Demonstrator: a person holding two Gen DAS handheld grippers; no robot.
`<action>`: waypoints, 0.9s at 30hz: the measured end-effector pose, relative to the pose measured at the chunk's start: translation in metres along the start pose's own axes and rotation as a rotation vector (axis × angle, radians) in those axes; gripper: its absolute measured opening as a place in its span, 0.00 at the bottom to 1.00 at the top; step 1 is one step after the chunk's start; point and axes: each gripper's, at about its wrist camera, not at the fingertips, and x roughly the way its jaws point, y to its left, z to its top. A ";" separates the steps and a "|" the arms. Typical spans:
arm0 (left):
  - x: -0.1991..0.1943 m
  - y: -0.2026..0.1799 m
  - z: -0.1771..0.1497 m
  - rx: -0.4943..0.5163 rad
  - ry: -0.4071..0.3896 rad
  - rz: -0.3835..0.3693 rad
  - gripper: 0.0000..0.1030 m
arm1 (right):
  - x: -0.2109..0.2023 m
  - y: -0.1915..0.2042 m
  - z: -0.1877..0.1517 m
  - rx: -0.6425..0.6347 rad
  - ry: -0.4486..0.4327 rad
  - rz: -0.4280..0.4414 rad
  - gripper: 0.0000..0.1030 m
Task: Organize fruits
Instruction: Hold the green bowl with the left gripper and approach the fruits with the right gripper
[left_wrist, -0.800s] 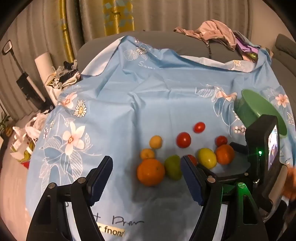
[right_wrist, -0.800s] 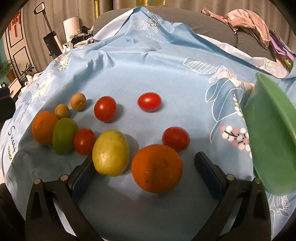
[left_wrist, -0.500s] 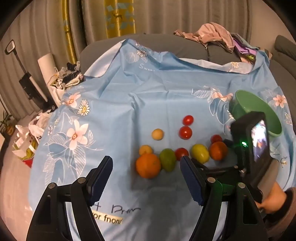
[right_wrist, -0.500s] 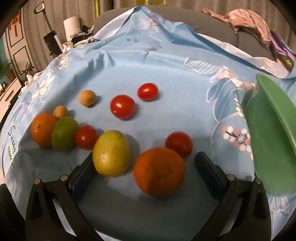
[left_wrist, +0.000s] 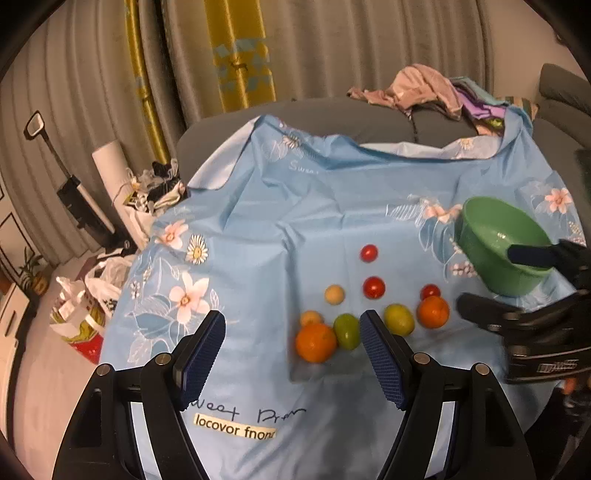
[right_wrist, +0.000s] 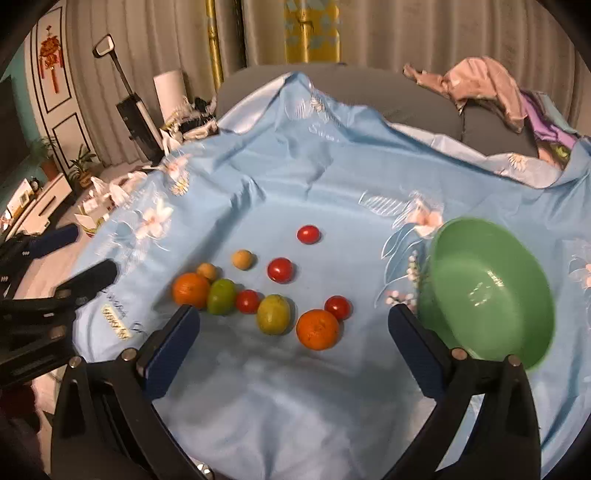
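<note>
Several fruits lie on a blue flowered cloth (right_wrist: 295, 184): two oranges (right_wrist: 317, 329) (right_wrist: 191, 290), a yellow-green fruit (right_wrist: 273, 314), a green one (right_wrist: 221, 296), several red tomatoes (right_wrist: 281, 270) and two small yellow fruits (right_wrist: 242, 259). An empty green bowl (right_wrist: 491, 291) stands at the right. My right gripper (right_wrist: 291, 354) is open and empty, raised above the cloth near the fruits. My left gripper (left_wrist: 291, 354) is open and empty, raised near the left orange (left_wrist: 316, 342). The bowl (left_wrist: 498, 247) also shows in the left wrist view.
The cloth covers a grey sofa (right_wrist: 388, 96) with a pile of clothes (right_wrist: 491, 88) at the back right. Bags and clutter (left_wrist: 85, 295) lie on the floor to the left, beside a vacuum (right_wrist: 133, 107) and curtains behind.
Both grippers have pulled back and up from the fruits, which look smaller and farther now. The fruits and the bowl have not moved. Both grippers stay open.
</note>
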 end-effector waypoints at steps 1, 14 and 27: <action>-0.002 -0.001 0.002 0.005 -0.007 0.000 0.73 | -0.005 -0.002 0.001 0.005 0.002 0.006 1.00; -0.017 -0.003 0.013 0.021 -0.048 -0.016 0.73 | -0.041 0.001 0.004 -0.017 -0.059 -0.003 1.00; -0.022 -0.004 0.017 0.019 -0.056 -0.019 0.73 | -0.047 0.005 0.003 -0.027 -0.077 -0.002 1.00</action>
